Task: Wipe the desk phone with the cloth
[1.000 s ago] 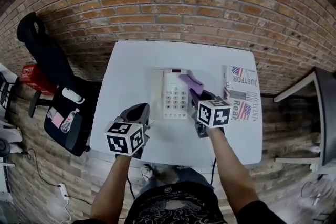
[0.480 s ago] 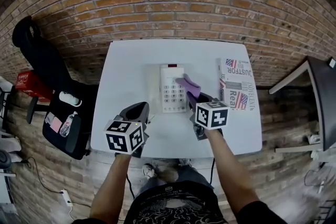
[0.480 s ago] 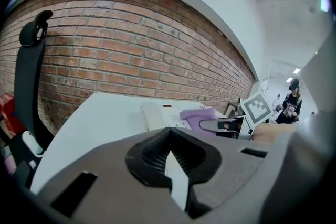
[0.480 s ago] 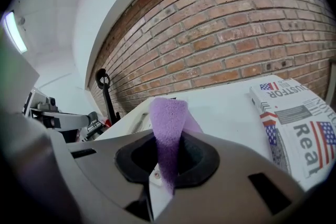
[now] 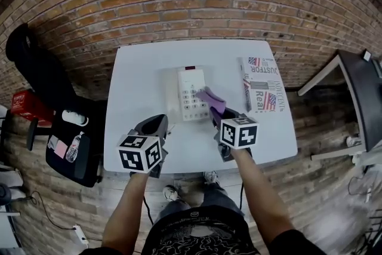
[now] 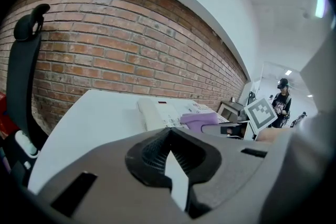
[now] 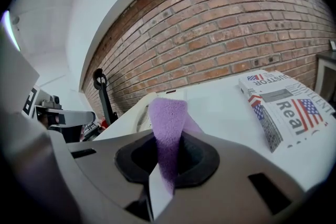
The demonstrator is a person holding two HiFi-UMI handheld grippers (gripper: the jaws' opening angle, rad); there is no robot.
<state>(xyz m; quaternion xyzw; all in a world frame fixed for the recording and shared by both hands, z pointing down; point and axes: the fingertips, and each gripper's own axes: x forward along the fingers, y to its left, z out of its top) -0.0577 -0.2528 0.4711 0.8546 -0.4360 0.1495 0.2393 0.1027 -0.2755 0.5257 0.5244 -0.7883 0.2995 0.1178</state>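
Observation:
A white desk phone (image 5: 190, 92) lies in the middle of the white table (image 5: 143, 68), its handset on the left side. My right gripper (image 5: 216, 116) is shut on a purple cloth (image 5: 210, 100) that lies over the phone's right near edge. In the right gripper view the cloth (image 7: 167, 134) stands up between the jaws, with the phone (image 7: 152, 105) just behind it. My left gripper (image 5: 156, 127) hovers over the table's near left part, jaws shut with nothing between them. In the left gripper view the phone (image 6: 163, 115) and cloth (image 6: 199, 122) lie ahead to the right.
A folded newspaper (image 5: 261, 91) lies on the table's right side. A brick wall (image 5: 197, 3) runs behind the table. A black chair (image 5: 36, 74) with a bag stands at the left. Another table's corner (image 5: 358, 98) shows at the right. A person (image 6: 282, 99) stands far off.
The right gripper has drawn the cloth down along the phone's right side toward the near edge. The head camera has shifted a little. The left gripper has stayed put.

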